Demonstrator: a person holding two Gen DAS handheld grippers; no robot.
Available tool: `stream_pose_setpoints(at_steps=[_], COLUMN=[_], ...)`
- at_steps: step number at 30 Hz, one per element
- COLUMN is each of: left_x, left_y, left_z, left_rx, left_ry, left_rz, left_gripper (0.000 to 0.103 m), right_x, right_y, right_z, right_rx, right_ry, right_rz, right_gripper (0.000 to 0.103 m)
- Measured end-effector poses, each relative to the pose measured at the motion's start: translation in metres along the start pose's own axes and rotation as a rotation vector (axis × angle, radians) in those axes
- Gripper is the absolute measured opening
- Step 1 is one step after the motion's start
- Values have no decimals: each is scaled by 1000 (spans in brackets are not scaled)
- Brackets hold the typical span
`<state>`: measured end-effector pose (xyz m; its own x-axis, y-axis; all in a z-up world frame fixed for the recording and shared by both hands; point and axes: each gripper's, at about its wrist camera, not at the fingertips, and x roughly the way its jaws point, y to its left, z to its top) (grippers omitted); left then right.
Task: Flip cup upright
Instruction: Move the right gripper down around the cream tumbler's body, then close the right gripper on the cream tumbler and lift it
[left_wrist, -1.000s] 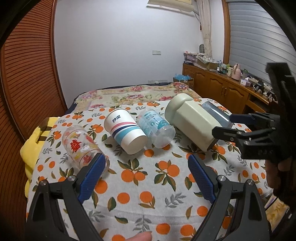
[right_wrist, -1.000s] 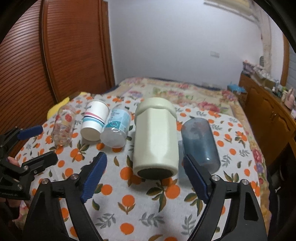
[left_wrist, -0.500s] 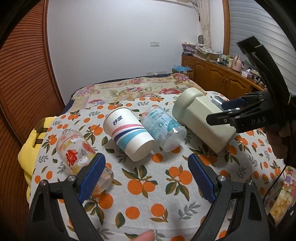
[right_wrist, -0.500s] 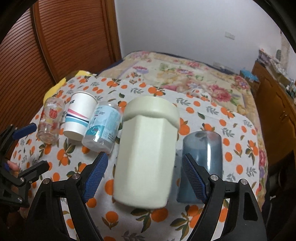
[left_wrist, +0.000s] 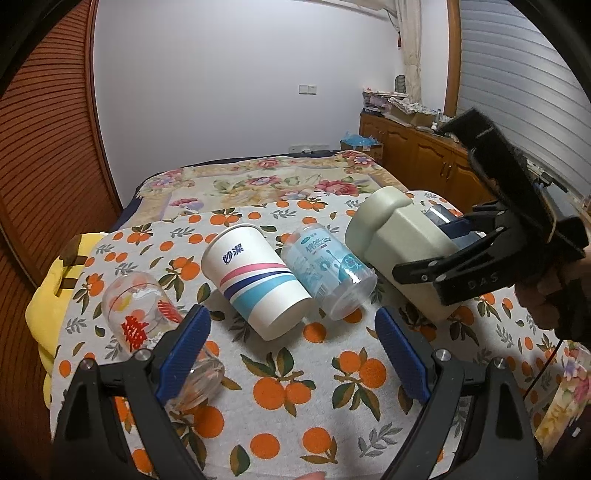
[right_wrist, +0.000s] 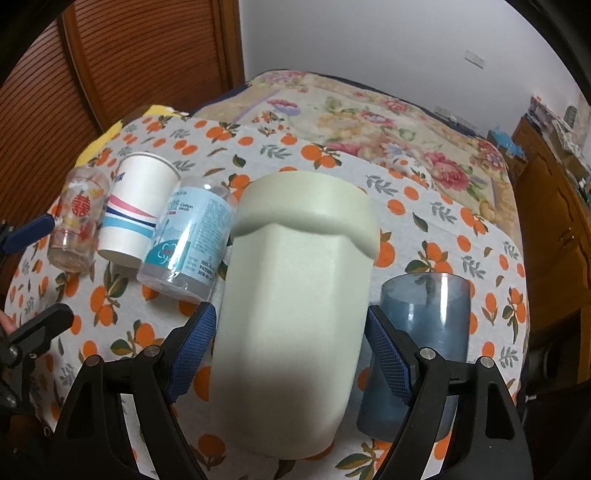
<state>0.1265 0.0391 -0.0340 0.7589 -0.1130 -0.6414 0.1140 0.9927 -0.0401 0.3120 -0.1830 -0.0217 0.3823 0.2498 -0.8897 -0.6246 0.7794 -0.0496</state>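
A large pale green cup (right_wrist: 295, 295) lies on its side on the orange-print tablecloth (right_wrist: 424, 221), rim away from me. My right gripper (right_wrist: 291, 343) is open, its blue pads on either side of the cup's body, close to it. The cup also shows in the left wrist view (left_wrist: 402, 251) with the right gripper (left_wrist: 461, 258) around it. My left gripper (left_wrist: 291, 350) is open and empty, low over the cloth near a clear glass with red print (left_wrist: 147, 325).
Also lying on their sides: a striped paper cup (left_wrist: 255, 280), a clear cotton-swab container (left_wrist: 328, 269), a blue translucent cup (right_wrist: 424, 332) right of the green cup. A bed (left_wrist: 258, 181) lies behind; wooden cabinets (left_wrist: 424, 155) at right, a slatted wooden door (right_wrist: 110, 55) at left.
My right gripper has moved forward and down so its open fingers now straddle the green cup. My left gripper has drawn back a little and stays open.
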Motion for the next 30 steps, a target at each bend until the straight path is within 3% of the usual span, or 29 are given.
stream_pose_setpoints(at_steps=[9,15,30], left_x=[-2,-9,-52], left_y=[3,7,-3], left_z=[-6,-9,-21], left_rx=[-18,-36,-42], left_ry=[2,-3,-57], left_rz=[-15,-14,-15], left_gripper=[92,91,91], right_x=[19,17,-46], right_y=[7,11,18], right_z=[4,-2,-44], right_rx=[-42,-54,10], right_ry=[57,49,-48], right_rz=[-50,-53,2], right_gripper=[83,80,80])
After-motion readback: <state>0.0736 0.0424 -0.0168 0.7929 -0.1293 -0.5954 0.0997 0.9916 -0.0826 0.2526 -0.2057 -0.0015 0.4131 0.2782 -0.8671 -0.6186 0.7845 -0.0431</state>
